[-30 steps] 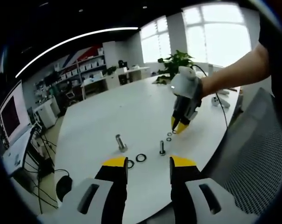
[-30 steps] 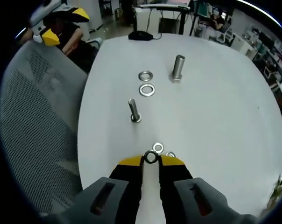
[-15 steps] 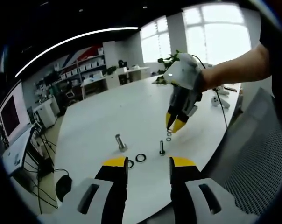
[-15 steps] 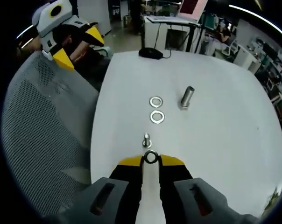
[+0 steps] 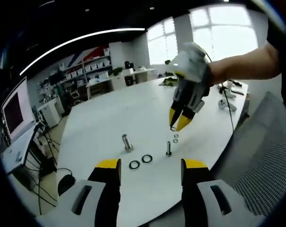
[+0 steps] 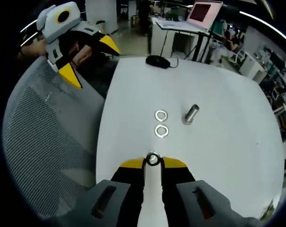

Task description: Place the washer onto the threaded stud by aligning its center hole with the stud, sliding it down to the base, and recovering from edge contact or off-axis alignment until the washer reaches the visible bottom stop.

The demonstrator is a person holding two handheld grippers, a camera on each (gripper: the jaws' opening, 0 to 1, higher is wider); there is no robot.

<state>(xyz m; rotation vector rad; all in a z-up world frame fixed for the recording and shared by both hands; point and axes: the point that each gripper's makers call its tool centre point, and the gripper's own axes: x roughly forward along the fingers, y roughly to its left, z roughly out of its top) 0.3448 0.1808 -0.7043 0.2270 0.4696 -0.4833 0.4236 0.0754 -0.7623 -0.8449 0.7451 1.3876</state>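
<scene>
The right gripper (image 6: 153, 161) pinches a small metal washer (image 6: 153, 159) between its yellow tips, jaws nearly pressed together on it; in the left gripper view that gripper (image 5: 177, 125) hangs in the air just above the thin threaded stud (image 5: 168, 149), which stands upright on the white table (image 5: 114, 118). In the right gripper view the held washer covers the stud, so their alignment cannot be judged. The left gripper (image 5: 150, 165) has its jaws spread wide and holds nothing. Beside the stud lie two flat rings (image 5: 140, 161), dark in one view and shiny in the other, and a thicker bolt (image 5: 127, 143) stands beyond them. Two tiny washers (image 5: 175, 138) lie just past the stud. A grey mesh chair back (image 6: 43, 137) borders the table edge, and a black mouse (image 6: 157, 61) sits at the far end.
</scene>
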